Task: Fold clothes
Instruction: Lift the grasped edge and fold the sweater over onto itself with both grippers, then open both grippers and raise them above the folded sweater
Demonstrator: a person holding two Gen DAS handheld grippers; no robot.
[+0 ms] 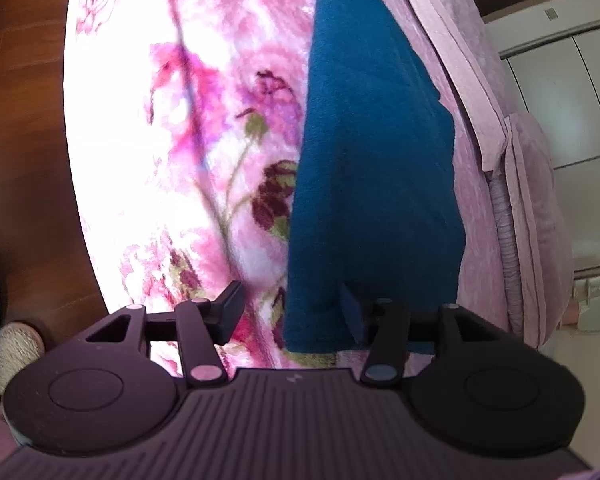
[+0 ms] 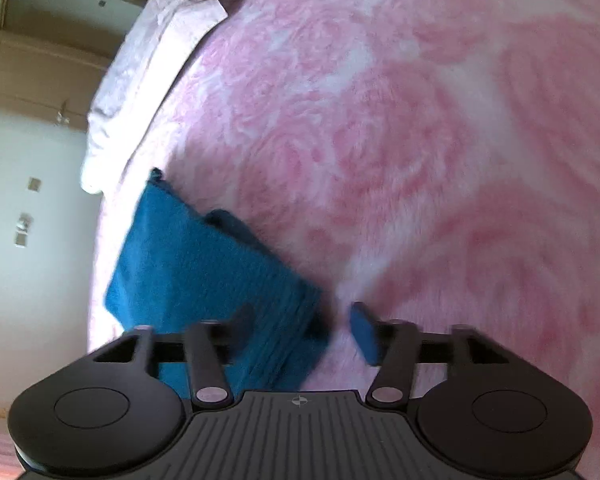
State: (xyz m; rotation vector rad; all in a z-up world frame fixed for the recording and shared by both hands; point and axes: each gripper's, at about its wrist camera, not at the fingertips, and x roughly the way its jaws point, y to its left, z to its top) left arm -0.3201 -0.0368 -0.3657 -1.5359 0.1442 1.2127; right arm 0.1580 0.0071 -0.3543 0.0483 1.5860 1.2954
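Your left gripper [image 1: 290,312] has its jaws spread wide, with nothing between them but the lower edge of the teal garment [image 1: 374,168]. That garment lies flat on the bed, folded into a long strip that runs straight ahead from the right jaw and narrows toward the far end. Its near corner sits just inside the right jaw; you cannot tell from this view whether the pad touches the cloth. To the left of the jaws spreads the floral blanket [image 1: 188,152], pink and white with dark red blooms. Right of the garment runs a plain pink sheet [image 1: 472,92].

Your right gripper [image 2: 300,330] also has its jaws wide apart. The teal garment [image 2: 204,276] lies ahead and to the left, its near folded edge passing over the left jaw and ending between the two. The right jaw hangs over the bare pink rose-patterned blanket [image 2: 420,140].
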